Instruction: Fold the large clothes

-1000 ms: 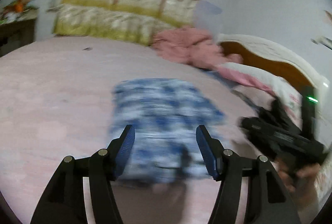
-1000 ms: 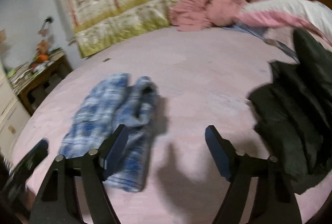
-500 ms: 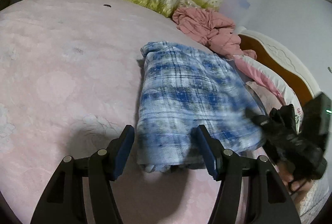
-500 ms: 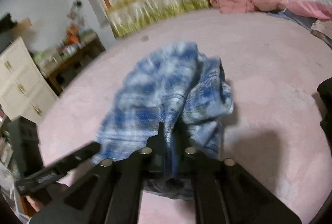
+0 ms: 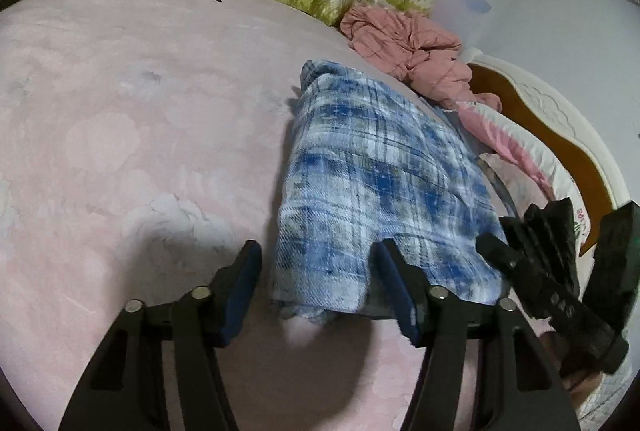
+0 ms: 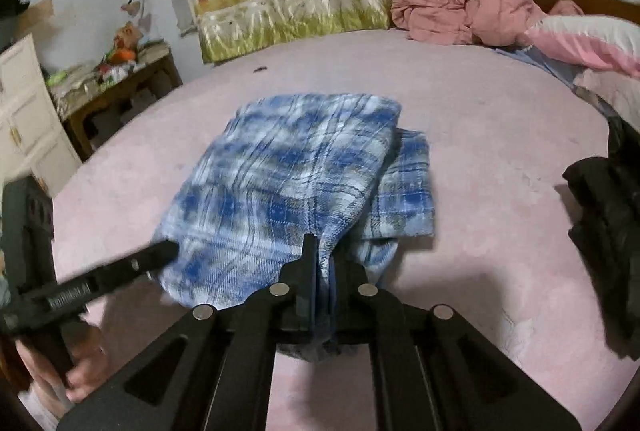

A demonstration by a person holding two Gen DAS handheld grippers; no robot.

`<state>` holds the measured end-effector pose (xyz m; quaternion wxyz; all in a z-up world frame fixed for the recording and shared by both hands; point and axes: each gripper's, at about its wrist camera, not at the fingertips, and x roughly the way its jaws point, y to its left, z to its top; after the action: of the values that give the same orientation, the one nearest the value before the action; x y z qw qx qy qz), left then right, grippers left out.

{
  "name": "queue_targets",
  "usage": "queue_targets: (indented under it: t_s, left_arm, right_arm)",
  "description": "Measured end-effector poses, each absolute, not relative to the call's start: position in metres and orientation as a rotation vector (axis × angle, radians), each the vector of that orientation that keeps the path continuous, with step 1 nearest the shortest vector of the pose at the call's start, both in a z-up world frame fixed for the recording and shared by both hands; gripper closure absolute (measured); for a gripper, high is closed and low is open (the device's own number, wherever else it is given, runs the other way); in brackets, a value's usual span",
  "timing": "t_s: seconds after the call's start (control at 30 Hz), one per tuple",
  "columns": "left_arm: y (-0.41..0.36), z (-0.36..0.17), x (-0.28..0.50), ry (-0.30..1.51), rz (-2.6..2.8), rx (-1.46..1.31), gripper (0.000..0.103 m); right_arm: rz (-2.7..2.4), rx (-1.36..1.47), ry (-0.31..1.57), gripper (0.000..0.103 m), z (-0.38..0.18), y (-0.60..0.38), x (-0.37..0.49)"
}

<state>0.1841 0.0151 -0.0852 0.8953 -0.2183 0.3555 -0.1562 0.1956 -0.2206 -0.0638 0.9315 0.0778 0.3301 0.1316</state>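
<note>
A folded blue plaid garment point(image 5: 372, 175) lies on the pink bed point(image 5: 120, 135). My left gripper point(image 5: 320, 291) is open, its blue-padded fingers either side of the garment's near left corner. In the right wrist view the garment point(image 6: 288, 167) is lifted at its near edge. My right gripper point(image 6: 323, 259) is shut on that edge, cloth pinched between the jaws. The right gripper also shows in the left wrist view point(image 5: 552, 295) at the garment's right corner. The left gripper shows in the right wrist view point(image 6: 100, 283), touching the garment's left side.
A crumpled pink jacket point(image 6: 460, 7) and pillows point(image 6: 580, 39) lie at the bed's far right by the wooden headboard point(image 5: 560, 135). A patterned cushion point(image 6: 296, 15) lines the far edge. Dark clothes point(image 6: 612, 243) lie at the right. A cluttered table point(image 6: 116, 79) stands left.
My right gripper has gone from open to shut on the garment's near edge and raised it. My left gripper has moved in to the garment's near left corner, still open.
</note>
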Motion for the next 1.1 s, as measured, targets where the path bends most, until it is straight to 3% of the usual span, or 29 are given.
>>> queue_targets:
  t_s: [0.03, 0.07, 0.1, 0.17, 0.37, 0.47, 0.83, 0.93, 1.0, 1.1]
  left_arm:
    - [0.015, -0.085, 0.18, 0.725, -0.328, -0.459, 0.056]
    - [0.014, -0.083, 0.177, 0.706, -0.319, -0.454, 0.07]
    - [0.013, -0.081, 0.172, 0.684, -0.303, -0.445, 0.076]
    - [0.011, -0.082, 0.165, 0.659, -0.272, -0.449, 0.079]
    - [-0.006, -0.082, 0.159, 0.654, -0.212, -0.324, 0.078]
    - [-0.006, -0.083, 0.16, 0.66, -0.205, -0.314, 0.076]
    - [-0.018, -0.085, 0.164, 0.647, -0.149, -0.223, 0.074]
    - [-0.018, -0.086, 0.164, 0.644, -0.154, -0.221, 0.074]
    - [-0.018, -0.086, 0.166, 0.643, -0.158, -0.222, 0.074]
    - [-0.016, -0.086, 0.166, 0.645, -0.169, -0.238, 0.074]
  right_arm:
    - [0.272, 0.178, 0.674, 0.098, -0.064, -0.224, 0.197]
    - [0.268, 0.191, 0.668, 0.098, -0.063, -0.226, 0.201]
    - [0.248, 0.189, 0.654, 0.099, -0.061, -0.228, 0.206]
    - [0.229, 0.173, 0.631, 0.1, -0.058, -0.23, 0.205]
    - [0.221, 0.12, 0.676, 0.098, -0.067, -0.228, 0.201]
    - [0.196, 0.097, 0.648, 0.082, -0.061, -0.233, 0.19]
    - [0.281, 0.195, 0.651, 0.079, -0.047, -0.247, 0.196]
    - [0.235, 0.181, 0.652, 0.066, -0.054, -0.243, 0.189]
    - [0.174, 0.209, 0.62, 0.047, -0.057, -0.244, 0.18]
    - [0.19, 0.191, 0.624, 0.038, -0.06, -0.239, 0.184]
